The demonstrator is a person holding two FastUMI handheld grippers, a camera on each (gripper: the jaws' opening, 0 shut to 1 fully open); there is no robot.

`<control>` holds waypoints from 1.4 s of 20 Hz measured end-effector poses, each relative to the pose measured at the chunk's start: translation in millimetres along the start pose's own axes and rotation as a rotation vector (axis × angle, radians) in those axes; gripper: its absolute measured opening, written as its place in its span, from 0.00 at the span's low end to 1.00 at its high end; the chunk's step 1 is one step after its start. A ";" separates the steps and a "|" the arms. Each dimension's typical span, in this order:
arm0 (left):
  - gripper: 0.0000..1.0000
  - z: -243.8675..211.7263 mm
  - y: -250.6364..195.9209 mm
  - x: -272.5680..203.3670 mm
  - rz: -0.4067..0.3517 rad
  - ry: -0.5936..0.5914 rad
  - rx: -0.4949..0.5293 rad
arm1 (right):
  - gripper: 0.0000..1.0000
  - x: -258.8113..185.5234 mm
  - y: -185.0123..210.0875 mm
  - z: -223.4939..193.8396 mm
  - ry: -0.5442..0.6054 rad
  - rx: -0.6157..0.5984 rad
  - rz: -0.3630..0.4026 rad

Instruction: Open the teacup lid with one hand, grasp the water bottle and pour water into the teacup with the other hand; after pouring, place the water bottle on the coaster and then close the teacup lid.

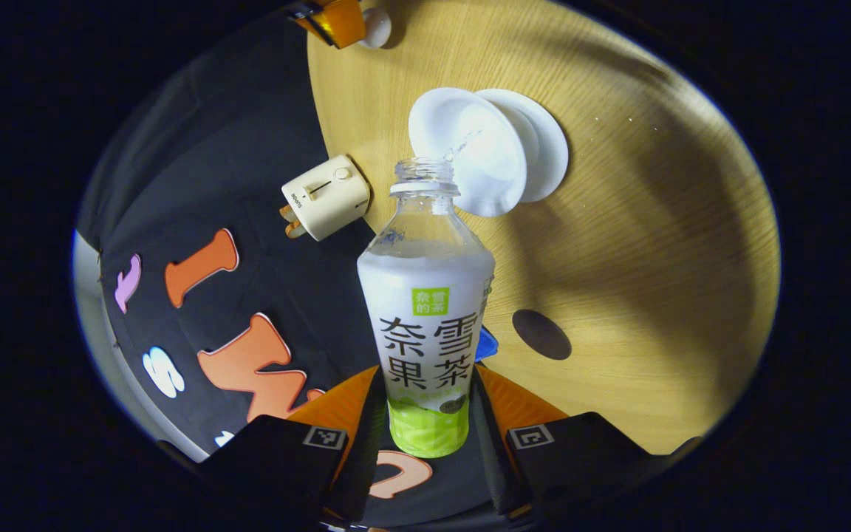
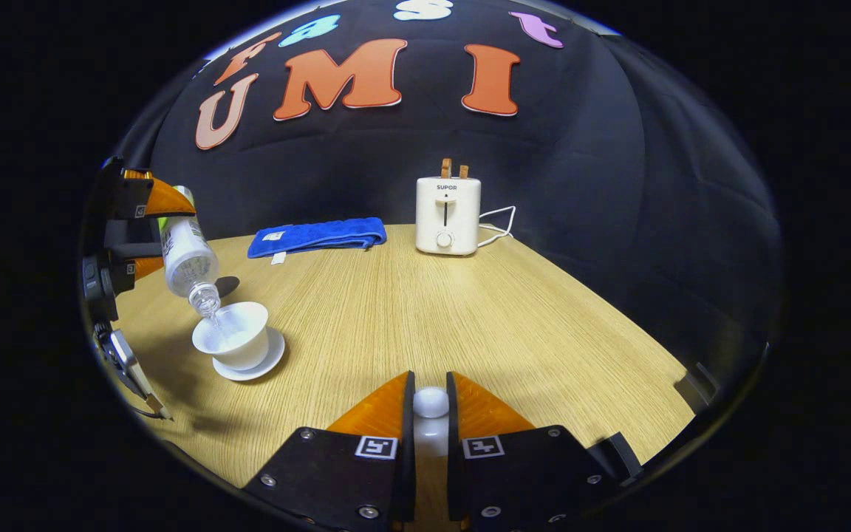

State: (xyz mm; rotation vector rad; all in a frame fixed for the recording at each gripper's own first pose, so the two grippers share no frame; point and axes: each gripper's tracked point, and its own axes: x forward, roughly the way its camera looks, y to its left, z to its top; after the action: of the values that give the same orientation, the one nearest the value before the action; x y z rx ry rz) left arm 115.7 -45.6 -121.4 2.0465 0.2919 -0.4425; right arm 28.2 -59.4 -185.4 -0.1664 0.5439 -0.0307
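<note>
Tipped water bottle (image 1: pixel 425 325), clamped in left gripper (image 1: pixel 425 428), over teacup (image 2: pixel 237 336) near table's (image 2: pixel 470 318) left edge for pouring; kept lid (image 2: pixel 431 414) pinched in right gripper (image 2: pixel 431 425), clear.

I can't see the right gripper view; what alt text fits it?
Far left, the left gripper tips a water bottle into a white teacup on the wooden table. Up close, the right gripper holds the white lid.

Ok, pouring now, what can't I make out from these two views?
- Water level in the teacup: right gripper view, too small and far.
- Teacup lid: right gripper view, mostly hidden between the right gripper fingers.
- Coaster: left gripper view, the water bottle hides the blue cloth beside it.
</note>
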 end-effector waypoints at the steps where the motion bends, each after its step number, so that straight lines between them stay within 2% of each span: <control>1: 0.65 -0.7 -6.2 1.7 -0.010 0.002 -0.057 | 0.18 -0.5 -0.6 -0.1 0.000 0.001 0.000; 7: 0.62 13.1 -31.9 1.3 -0.057 -0.042 -0.402 | 0.18 0.0 -2.4 -2.0 0.011 0.012 -0.007; 8: 0.65 19.3 -30.9 2.5 -0.054 -0.073 -0.470 | 0.18 -0.3 -2.6 -1.9 0.012 0.011 -0.007; 10: 0.62 21.9 -37.4 13.6 -0.087 -0.080 -0.647 | 0.18 -2.2 -2.6 -0.4 0.012 0.011 -0.007; 13: 0.65 5.3 -29.4 32.5 -0.052 -0.057 -0.920 | 0.18 -3.4 -3.0 4.0 0.006 0.002 -0.016; 14: 0.65 1.4 -30.0 31.7 -0.062 -0.051 -1.022 | 0.17 -4.3 -2.3 5.0 0.006 0.001 -0.015; 16: 0.65 -0.2 -32.5 26.7 -0.091 -0.070 -1.228 | 0.18 -4.7 0.2 6.1 0.009 0.002 -0.009; 17: 0.61 0.0 -30.0 27.2 -0.097 -0.089 -1.315 | 0.18 -4.5 2.1 5.0 0.016 0.000 -0.010; 18: 0.61 -3.8 -27.9 28.4 -0.086 -0.112 -1.396 | 0.18 -4.3 3.6 4.2 0.019 -0.005 -0.009; 19: 0.65 -6.5 -25.0 29.3 -0.078 -0.133 -1.470 | 0.18 -3.8 6.1 4.0 0.023 -0.010 -0.009; 22: 0.62 -8.8 -24.8 24.3 -0.088 -0.149 -1.651 | 0.18 -4.3 12.7 7.7 0.025 -0.023 -0.005; 24: 0.62 -12.1 -17.8 20.9 -0.063 -0.145 -1.749 | 0.18 -4.4 14.7 8.8 0.026 -0.025 -0.006; 28: 0.63 -16.1 -1.7 21.3 0.013 -0.181 -1.858 | 0.18 -0.1 18.4 8.0 0.038 -0.024 -0.008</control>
State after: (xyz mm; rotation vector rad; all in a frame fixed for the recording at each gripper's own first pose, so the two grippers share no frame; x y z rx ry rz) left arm 137.3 -30.3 -124.6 0.1914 0.3512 -0.1516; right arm 31.9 -40.0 -181.7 -0.1921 0.5816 -0.0350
